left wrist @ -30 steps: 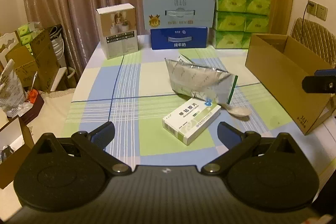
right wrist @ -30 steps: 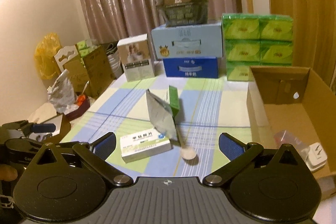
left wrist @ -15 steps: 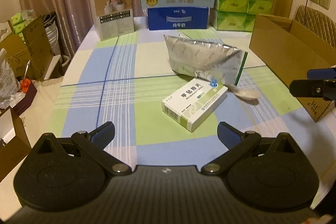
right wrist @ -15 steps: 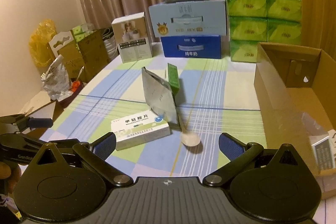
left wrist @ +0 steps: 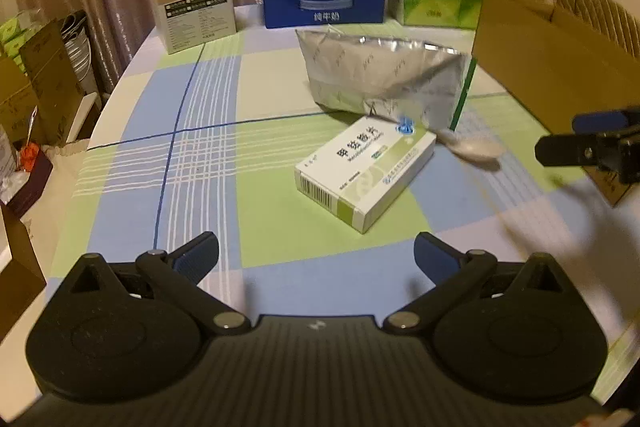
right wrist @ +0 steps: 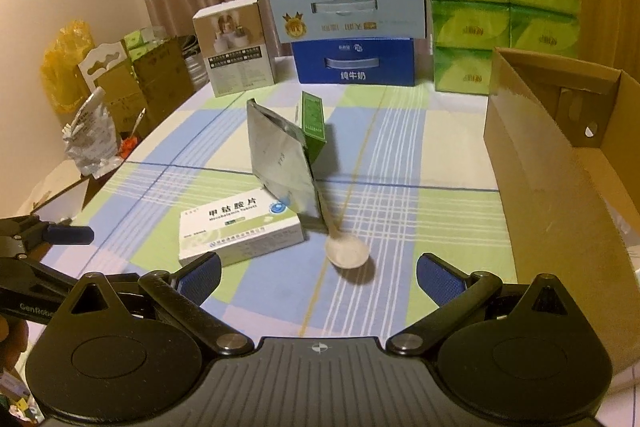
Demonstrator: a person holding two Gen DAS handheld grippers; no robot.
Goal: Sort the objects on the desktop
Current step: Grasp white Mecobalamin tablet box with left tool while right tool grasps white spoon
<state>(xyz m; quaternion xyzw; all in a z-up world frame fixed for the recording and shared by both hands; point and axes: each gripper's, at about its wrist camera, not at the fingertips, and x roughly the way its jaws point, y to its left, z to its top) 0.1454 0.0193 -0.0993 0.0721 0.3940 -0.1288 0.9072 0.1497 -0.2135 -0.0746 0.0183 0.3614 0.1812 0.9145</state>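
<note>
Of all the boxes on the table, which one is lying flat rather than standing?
The white-and-green medicine box beside the spoon. It lies on its broad face in front of the foil pouch; the milk cartons and the others at the back stand upright.

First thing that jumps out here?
The white medicine box lying flat mid-table, a foil pouch standing right behind it and a white spoon beside it. An open cardboard box sits on the right, and both grippers hang open, empty.

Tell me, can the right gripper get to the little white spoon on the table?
Probably yes. The right gripper is open, and the spoon lies straight ahead of it on bare tablecloth, with only the medicine box off to one side.
</note>
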